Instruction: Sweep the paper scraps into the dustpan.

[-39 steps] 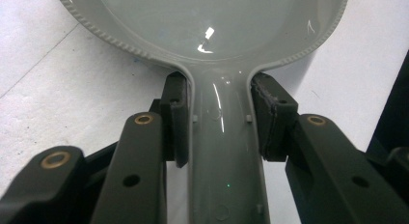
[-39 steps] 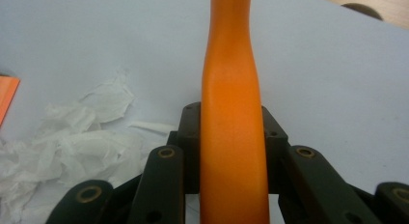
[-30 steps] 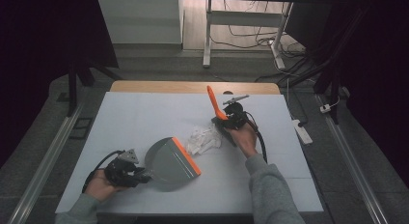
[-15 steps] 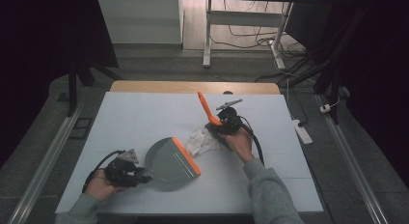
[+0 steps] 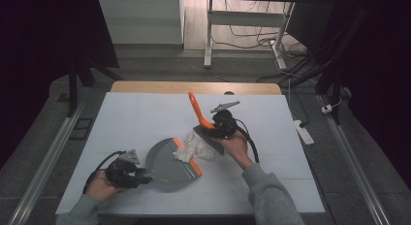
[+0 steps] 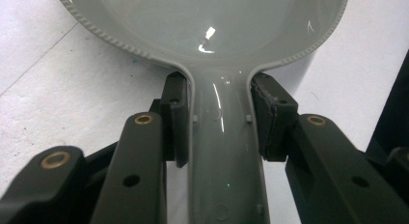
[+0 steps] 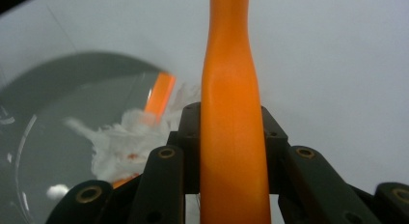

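The left tool [image 5: 140, 172] is clamped on the handle of a grey plastic dustpan with an orange rubber lip [image 5: 169, 159]; the left gripper view shows its pads [image 6: 176, 120] pressing both sides of the handle [image 6: 219, 137]. The pan lies flat on the white bench [image 5: 131, 118], with its mouth opening up and to the right in the high view. The right tool [image 5: 215, 128] grips the orange handle of a small hand brush [image 5: 196, 108], and that handle runs up and slightly left from the tool. In the right gripper view the orange handle [image 7: 230, 122] stands straight between the jaws.

A crumpled wad of white paper scraps [image 5: 196, 146] sits right at the orange lip, partly over it, between the brush head and the pan. It lies down and left of the right tool, so the sweep probably has to run along that line, into the pan mouth. The right hand is the nearer one; the left hand only steadies the pan. No brand, label or writing can be read on any of the things.
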